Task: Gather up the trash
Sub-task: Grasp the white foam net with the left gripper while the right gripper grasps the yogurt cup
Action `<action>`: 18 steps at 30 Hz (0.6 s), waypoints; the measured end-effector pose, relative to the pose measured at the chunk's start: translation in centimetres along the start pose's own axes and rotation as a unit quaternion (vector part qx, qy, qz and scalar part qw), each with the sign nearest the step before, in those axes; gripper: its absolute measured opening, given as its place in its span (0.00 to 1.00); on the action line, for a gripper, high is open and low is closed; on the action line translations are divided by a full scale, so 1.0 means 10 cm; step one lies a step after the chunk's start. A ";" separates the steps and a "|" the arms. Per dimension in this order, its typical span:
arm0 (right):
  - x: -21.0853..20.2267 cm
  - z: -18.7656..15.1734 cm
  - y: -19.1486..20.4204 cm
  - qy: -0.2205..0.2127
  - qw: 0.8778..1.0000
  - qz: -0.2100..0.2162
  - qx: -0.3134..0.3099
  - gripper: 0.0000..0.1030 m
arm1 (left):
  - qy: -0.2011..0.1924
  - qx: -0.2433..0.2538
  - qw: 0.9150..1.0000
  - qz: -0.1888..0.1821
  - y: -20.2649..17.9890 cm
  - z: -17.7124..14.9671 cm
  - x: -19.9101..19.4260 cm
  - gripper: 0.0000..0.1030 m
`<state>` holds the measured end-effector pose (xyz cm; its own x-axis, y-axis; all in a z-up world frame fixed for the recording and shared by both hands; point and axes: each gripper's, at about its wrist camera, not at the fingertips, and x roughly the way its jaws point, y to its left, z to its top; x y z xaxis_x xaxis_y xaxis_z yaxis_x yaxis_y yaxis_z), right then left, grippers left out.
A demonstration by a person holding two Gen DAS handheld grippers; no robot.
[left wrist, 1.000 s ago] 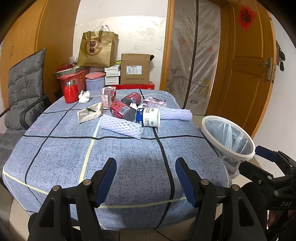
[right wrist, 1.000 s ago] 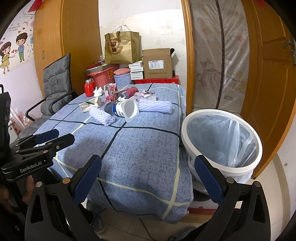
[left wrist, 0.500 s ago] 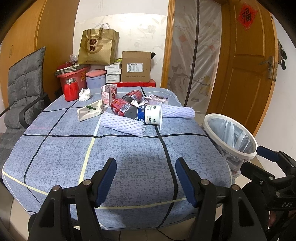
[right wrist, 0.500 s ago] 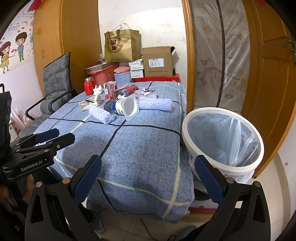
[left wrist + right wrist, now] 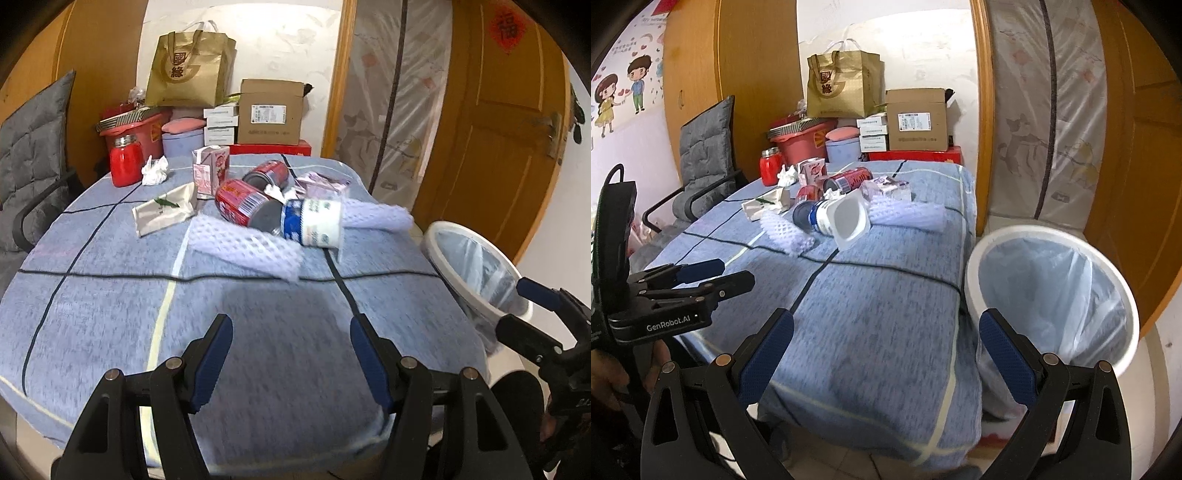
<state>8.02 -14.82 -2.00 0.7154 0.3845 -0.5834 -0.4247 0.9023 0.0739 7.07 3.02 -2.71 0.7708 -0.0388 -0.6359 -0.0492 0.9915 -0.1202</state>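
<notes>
Trash lies in a heap at the far middle of the blue-cloth table [image 5: 258, 314]: a white foam net sleeve [image 5: 245, 245], two red cans [image 5: 242, 201], a white and blue yoghurt cup [image 5: 314, 221] on its side, a second foam sleeve [image 5: 376, 218], a pink carton [image 5: 210, 168], a crumpled tissue [image 5: 155, 170] and a flat wrapper [image 5: 164, 210]. A white bin [image 5: 1051, 295] with a clear liner stands right of the table. My left gripper [image 5: 291, 350] is open and empty over the near table. My right gripper [image 5: 886, 347] is open and empty at the table's near right edge, beside the bin.
A red jar [image 5: 125, 160] stands at the table's far left corner. A grey padded chair [image 5: 29, 147] is on the left. Boxes, a red basin and a gold paper bag [image 5: 190, 70] are stacked behind the table. A wooden door [image 5: 517, 122] is on the right.
Both grippers have moved forward toward the table and the trash heap; the heap and the bin look nearer. Both stay open and empty.
</notes>
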 end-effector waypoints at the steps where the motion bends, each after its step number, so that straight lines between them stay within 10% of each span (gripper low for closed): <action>1: 0.04 0.04 0.00 -0.002 1.000 0.001 -0.006 0.98 | 0.000 -0.006 1.000 -0.001 0.03 0.04 0.04 0.64; 6: 0.24 0.22 -0.02 -0.005 1.000 0.010 -0.017 0.98 | -0.007 -0.043 0.999 -0.009 0.19 0.28 0.20 0.81; 18: 0.52 0.43 -0.09 -0.006 1.000 0.009 -0.018 0.98 | 0.027 -0.134 0.990 0.014 0.49 0.57 0.82 0.79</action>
<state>14.52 -12.77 -1.60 0.7139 0.4027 -0.5728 -0.4571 0.8877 0.0544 16.79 8.29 -4.12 0.7321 -0.0256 -0.6807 -0.2429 0.9238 -0.2959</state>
